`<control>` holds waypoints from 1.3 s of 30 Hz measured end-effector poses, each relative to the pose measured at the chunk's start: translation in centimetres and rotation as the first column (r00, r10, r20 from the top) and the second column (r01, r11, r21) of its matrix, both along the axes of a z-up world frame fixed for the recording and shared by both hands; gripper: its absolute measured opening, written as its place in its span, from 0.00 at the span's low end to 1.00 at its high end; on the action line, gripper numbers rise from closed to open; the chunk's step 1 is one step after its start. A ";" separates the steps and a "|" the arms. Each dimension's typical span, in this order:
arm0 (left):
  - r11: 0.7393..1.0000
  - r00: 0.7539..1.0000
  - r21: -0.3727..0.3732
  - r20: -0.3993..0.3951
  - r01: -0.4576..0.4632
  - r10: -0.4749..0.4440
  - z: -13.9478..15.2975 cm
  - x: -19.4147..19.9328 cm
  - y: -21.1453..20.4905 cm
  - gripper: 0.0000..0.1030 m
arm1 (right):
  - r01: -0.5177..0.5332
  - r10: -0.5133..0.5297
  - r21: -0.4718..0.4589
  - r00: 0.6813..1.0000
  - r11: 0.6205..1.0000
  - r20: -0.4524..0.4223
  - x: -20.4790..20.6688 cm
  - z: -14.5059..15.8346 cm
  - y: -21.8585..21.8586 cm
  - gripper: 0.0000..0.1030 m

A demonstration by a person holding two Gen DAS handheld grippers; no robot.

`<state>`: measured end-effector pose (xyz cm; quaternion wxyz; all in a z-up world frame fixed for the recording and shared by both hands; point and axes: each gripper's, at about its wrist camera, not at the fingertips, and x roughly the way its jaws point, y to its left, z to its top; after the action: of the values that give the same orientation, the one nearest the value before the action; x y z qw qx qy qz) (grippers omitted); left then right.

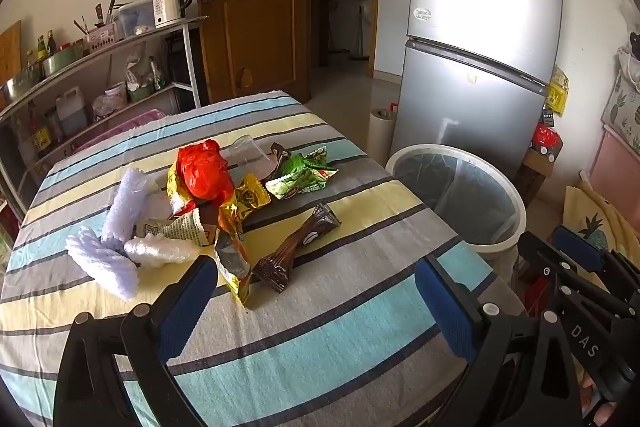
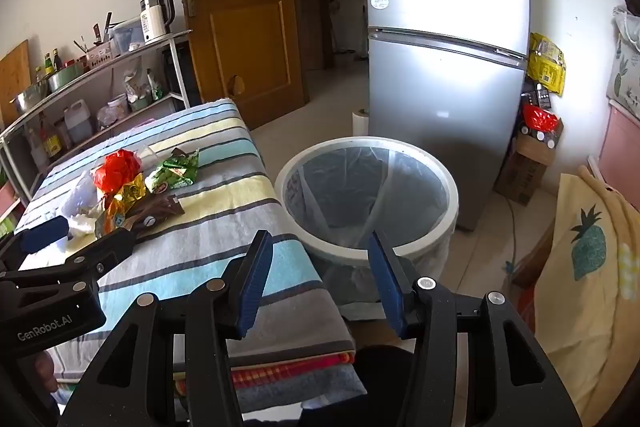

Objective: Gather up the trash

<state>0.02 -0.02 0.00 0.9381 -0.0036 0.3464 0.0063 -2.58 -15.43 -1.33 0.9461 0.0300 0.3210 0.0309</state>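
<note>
A heap of trash lies on the striped tablecloth [image 1: 340,339]: a red plastic bag [image 1: 204,171], a green wrapper [image 1: 304,175], a gold wrapper [image 1: 246,201], a long brown wrapper [image 1: 296,247], a clear cup [image 1: 248,151] and lavender crumpled sheets [image 1: 116,227]. My left gripper [image 1: 320,295] stands wide open just short of the heap, holding nothing. The white lined bin [image 2: 452,195] stands on the floor off the table's right side. My right gripper [image 2: 320,281] is open and empty above the table edge, facing the bin. The red bag [image 2: 118,169] and the left gripper [image 2: 76,239] show at the left.
A silver fridge [image 2: 444,75] rises behind the bin, beside a wooden door [image 2: 240,11]. A shelf [image 1: 100,51] with a kettle, bowls and bottles runs along the left wall. A paper roll [image 1: 380,131] stands by the fridge. A yellow pineapple cloth [image 2: 588,267] hangs at right.
</note>
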 end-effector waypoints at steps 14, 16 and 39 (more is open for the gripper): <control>1.000 1.000 -0.002 0.007 -0.013 0.013 0.2 -0.9 0.7 0.97 | 0.003 -0.003 0.007 1.000 1.000 0.004 -0.1 0.3 0.0 0.49; 1.000 1.000 -0.001 0.005 -0.017 0.017 0.3 -0.7 0.6 0.97 | 0.005 -0.005 0.004 1.000 1.000 0.007 -0.1 0.2 0.1 0.49; 1.000 1.000 -0.005 -0.002 -0.024 0.024 0.3 -0.8 1.1 0.97 | 0.009 -0.009 0.003 1.000 1.000 0.006 -0.4 0.3 0.1 0.49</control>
<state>-0.77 1.08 0.33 0.9375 -0.0101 0.3473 0.0166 -2.97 -15.34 -1.05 0.9472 0.0328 0.3178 0.0273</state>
